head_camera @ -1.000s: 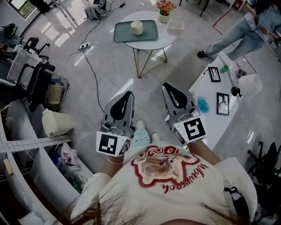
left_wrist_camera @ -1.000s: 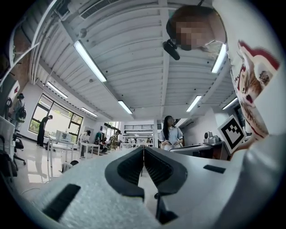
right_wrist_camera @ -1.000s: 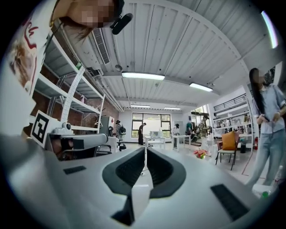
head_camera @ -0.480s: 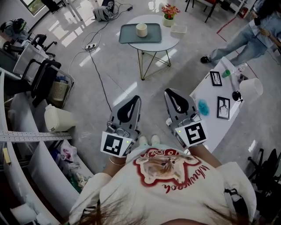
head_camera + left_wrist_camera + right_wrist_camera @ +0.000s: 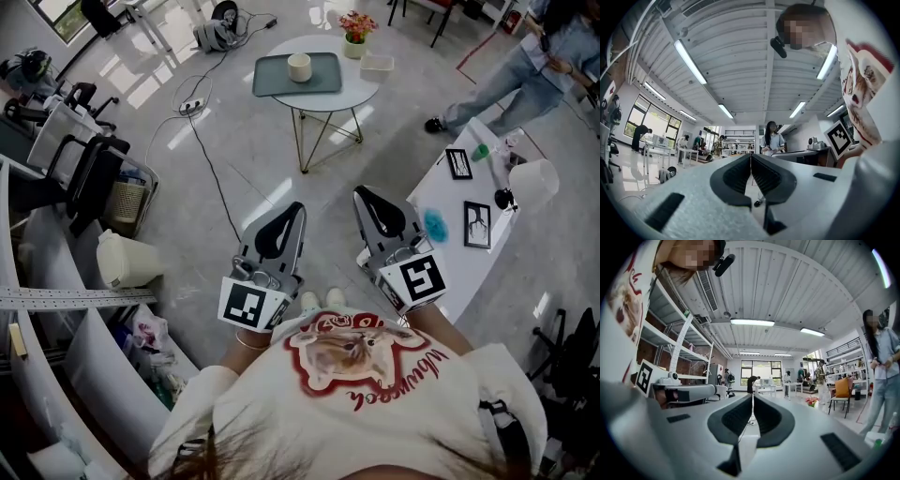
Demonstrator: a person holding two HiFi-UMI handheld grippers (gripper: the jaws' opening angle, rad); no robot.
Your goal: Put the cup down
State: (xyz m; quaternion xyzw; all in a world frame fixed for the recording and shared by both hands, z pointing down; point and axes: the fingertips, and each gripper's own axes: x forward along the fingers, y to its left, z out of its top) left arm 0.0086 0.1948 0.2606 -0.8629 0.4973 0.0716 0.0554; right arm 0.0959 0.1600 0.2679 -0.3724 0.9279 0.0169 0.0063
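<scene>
Here, nearest the person's chest, the left tool [image 5: 294, 210] and right tool [image 5: 361, 194] point forward side by side, each closed on nothing. Over the last second they drifted only slightly, jaws unchanged. Far ahead, well apart from both, the cup [image 5: 299, 67] stands upright on the tray [image 5: 272, 80] atop the round surface [image 5: 358, 91], unmoved; the set-down appears already complete.

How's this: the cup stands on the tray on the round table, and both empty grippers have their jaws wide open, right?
Not wide open: the left gripper and right gripper are both shut, tips together, as the two gripper views show. The rest holds: both are empty, and the cup stands on the tray on the round table.
</scene>
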